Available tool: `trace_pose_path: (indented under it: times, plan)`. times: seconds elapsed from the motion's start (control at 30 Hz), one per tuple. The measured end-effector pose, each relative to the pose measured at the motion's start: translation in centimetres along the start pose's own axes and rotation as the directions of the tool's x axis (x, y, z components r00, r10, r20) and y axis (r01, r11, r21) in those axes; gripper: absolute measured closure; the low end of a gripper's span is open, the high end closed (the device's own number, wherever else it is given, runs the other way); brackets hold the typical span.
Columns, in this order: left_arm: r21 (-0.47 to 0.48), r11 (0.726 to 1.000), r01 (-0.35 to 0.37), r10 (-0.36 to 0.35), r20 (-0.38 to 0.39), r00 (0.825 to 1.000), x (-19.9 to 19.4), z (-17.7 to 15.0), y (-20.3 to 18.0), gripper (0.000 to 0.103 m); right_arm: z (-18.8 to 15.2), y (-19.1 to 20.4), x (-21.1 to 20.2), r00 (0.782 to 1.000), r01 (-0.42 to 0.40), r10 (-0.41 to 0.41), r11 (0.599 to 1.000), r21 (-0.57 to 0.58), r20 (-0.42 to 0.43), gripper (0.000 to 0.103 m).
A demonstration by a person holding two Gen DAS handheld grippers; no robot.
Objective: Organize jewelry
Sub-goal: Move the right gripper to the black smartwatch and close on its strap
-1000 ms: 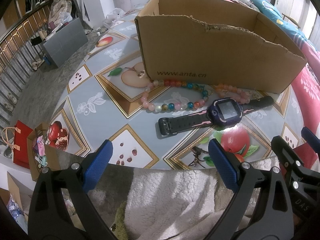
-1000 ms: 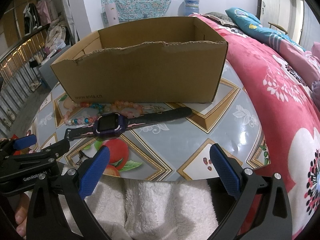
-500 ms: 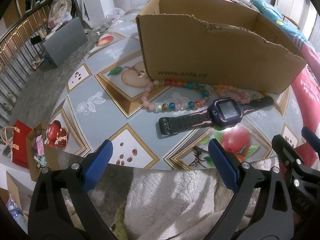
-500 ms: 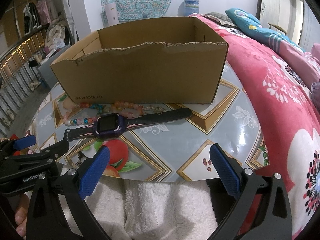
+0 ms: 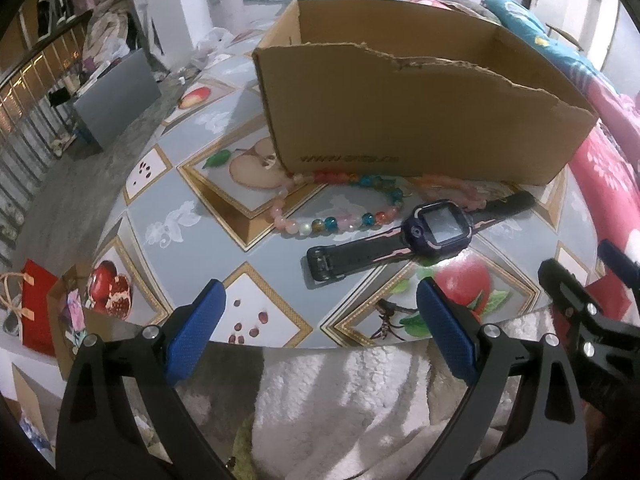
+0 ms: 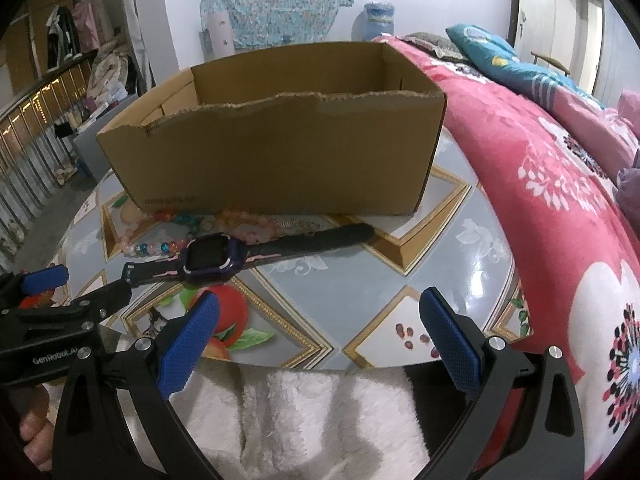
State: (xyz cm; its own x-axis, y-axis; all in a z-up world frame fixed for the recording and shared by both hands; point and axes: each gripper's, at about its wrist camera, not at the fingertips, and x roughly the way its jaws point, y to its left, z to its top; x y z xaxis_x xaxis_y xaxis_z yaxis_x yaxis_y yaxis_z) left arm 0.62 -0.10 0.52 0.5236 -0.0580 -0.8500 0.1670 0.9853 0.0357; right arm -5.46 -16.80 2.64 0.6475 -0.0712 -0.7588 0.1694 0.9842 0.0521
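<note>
A purple smartwatch [image 5: 434,229] [image 6: 210,258] with a black strap lies flat on the round table [image 5: 192,216]. Behind it a bracelet of coloured beads [image 5: 332,222] [image 6: 156,247] and a pink bead bracelet [image 5: 452,186] [image 6: 248,220] rest against an open cardboard box [image 5: 420,120] [image 6: 280,160]. My left gripper [image 5: 320,328] hovers open at the table's near edge, short of the watch strap. Over the near edge, right of the watch, my right gripper [image 6: 320,334] also stands open. Neither holds anything.
A white fleece garment [image 6: 304,420] on the person's lap fills the space below both grippers. A red floral bedspread [image 6: 560,220] borders the table on the right. On the floor at the left are a grey box [image 5: 116,98] and a red bag [image 5: 36,312].
Both grippers have lifted and pushed slightly forward toward the table, so the watch and box sit a little lower and closer. Nothing on the table has moved.
</note>
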Motion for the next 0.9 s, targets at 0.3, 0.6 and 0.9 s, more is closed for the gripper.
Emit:
trace_pose_path:
  times: [0.3, 0.6, 0.9]
  plan:
    - [-0.022, 0.983, 0.181, -0.179, 0.094, 0.979, -0.7, 0.1, 0.8, 0.011, 0.4, -0.9, -0.5, 0.997, -0.022, 0.023, 1.000, -0.017, 0.067, 0.006]
    - [-0.068, 0.912, 0.405, -0.395, 0.125, 0.910, -1.0, 0.0, 1.8, 0.008, 0.5, -2.1, -0.1, 0.988, -0.127, 0.126, 0.992, 0.009, 0.092, 0.006]
    - [-0.086, 0.937, 0.339, -0.332, 0.090, 0.939, 1.5, -0.1, 3.2, 0.008, 1.7, -1.2, 1.8, 0.956, -0.286, 0.286, 0.958, -0.007, 0.062, 0.015]
